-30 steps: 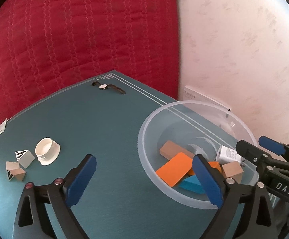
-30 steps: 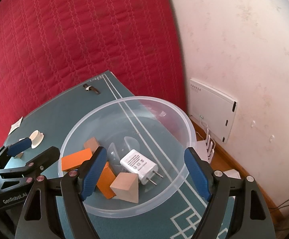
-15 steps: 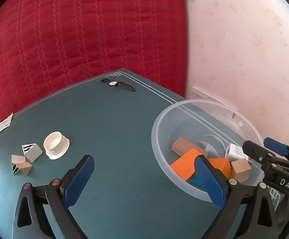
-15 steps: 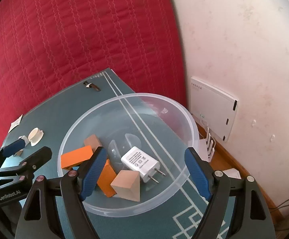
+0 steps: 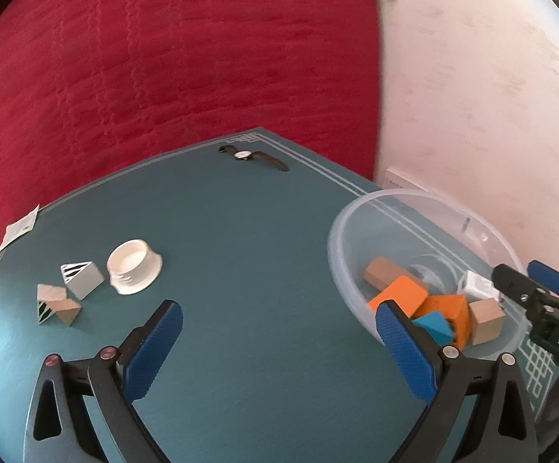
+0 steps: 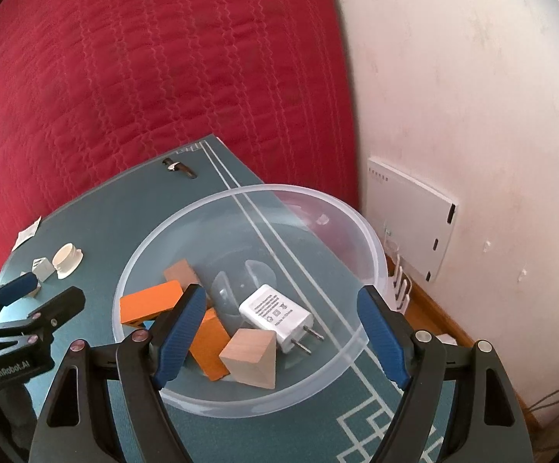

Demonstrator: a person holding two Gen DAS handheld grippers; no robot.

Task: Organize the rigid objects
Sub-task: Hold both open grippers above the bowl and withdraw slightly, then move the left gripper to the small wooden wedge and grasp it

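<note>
A clear plastic bowl on the teal table holds a white plug charger, a wooden wedge, orange blocks and a blue block. My right gripper hangs open over the bowl's near half with nothing between its pads. My left gripper is open and empty above bare table, left of the bowl. Ahead of it to the left lie a white round lid, a striped triangular block and two wooden triangular blocks.
A wristwatch lies near the table's far edge and a paper slip at the left edge. A red quilted cover rises behind the table. A white wall box and cables sit to the right, below the table.
My left gripper has swung left, away from the bowl and toward the lid and triangular blocks, which now look nearer. The right gripper and the bowl's contents have stayed put.
</note>
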